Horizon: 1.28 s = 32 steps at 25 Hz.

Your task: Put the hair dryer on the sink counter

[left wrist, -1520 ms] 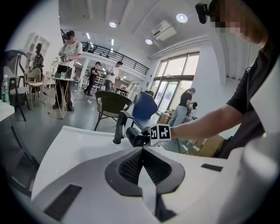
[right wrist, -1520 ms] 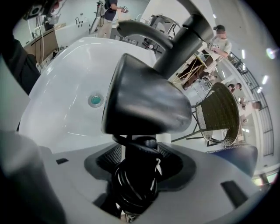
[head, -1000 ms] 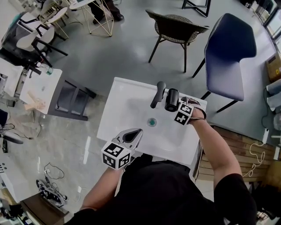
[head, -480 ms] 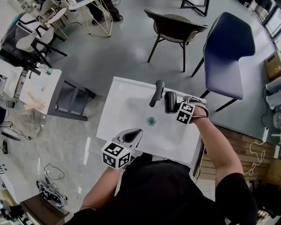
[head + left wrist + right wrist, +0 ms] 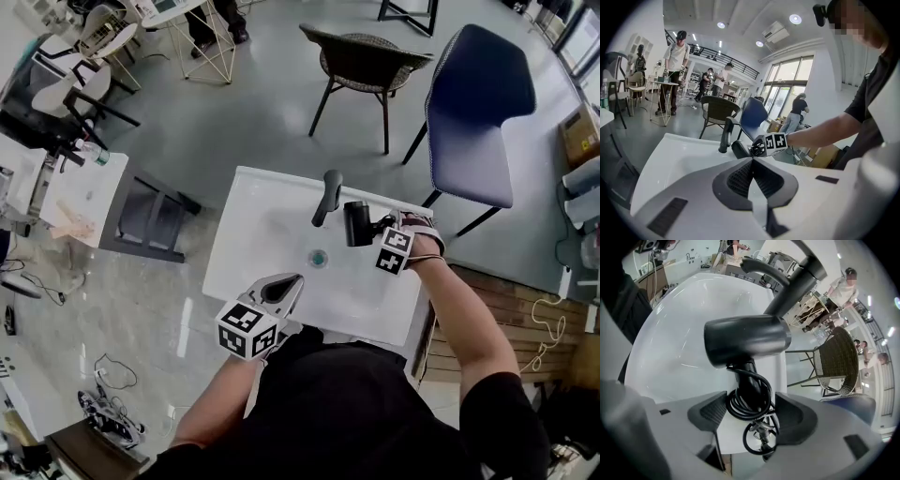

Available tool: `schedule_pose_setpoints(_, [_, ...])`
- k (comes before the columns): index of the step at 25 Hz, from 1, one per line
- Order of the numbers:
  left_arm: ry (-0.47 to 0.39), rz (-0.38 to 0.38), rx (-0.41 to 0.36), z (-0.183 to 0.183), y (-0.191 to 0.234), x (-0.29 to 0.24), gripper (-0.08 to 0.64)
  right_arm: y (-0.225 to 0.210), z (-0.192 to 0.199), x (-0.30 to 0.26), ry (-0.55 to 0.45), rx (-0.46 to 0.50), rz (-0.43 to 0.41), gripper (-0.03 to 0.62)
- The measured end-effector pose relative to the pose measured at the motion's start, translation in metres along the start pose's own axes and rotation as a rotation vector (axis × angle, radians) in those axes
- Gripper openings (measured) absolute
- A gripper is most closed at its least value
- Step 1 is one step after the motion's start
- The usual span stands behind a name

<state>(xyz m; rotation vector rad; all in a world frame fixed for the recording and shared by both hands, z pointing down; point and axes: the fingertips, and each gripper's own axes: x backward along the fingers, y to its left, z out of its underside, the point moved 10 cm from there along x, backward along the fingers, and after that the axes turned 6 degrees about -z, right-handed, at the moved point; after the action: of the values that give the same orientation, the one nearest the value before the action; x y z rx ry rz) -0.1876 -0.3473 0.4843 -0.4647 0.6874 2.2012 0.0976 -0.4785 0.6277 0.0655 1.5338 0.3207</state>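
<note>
Hair dryer (image 5: 356, 223) lies on sink counter (image 5: 380, 305) just beside faucet (image 5: 325, 195), barrel toward basin (image 5: 277, 239). Right gripper (image 5: 752, 414) jaws just spread wide, handle and coiled cord (image 5: 749, 401) between them, pads apparently clear. Risk: cord loop snags jaw on pull-back, dragging dryer into basin. Left gripper (image 5: 752, 183) pressed together, empty, near front rim

Right tool (image 5: 752, 408) wider around hair dryer (image 5: 747, 341)
</note>
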Motion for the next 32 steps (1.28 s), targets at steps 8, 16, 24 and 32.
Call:
schedule_pose_setpoints(8, [0.008, 0.007, -0.007, 0.005, -0.011, -0.001, 0.0, -0.002, 0.01, 0.006, -0.089, -0.1, -0.016, 0.295])
schedule_pose_setpoints(16, [0.007, -0.007, -0.005, 0.004, -0.013, 0.003, 0.0, -0.025, 0.02, 0.021, -0.241, -0.293, -0.093, 0.262])
schedule_pose_setpoints(24, [0.005, -0.01, -0.003, 0.005, -0.017, 0.0, 0.0, -0.013, 0.028, 0.021, -0.309, -0.282, -0.024, 0.258])
schedule_pose_setpoints(32, [0.011, -0.008, -0.011, 0.002, -0.021, -0.004, 0.0, -0.009, 0.036, 0.018, -0.391, -0.327, 0.068, 0.256])
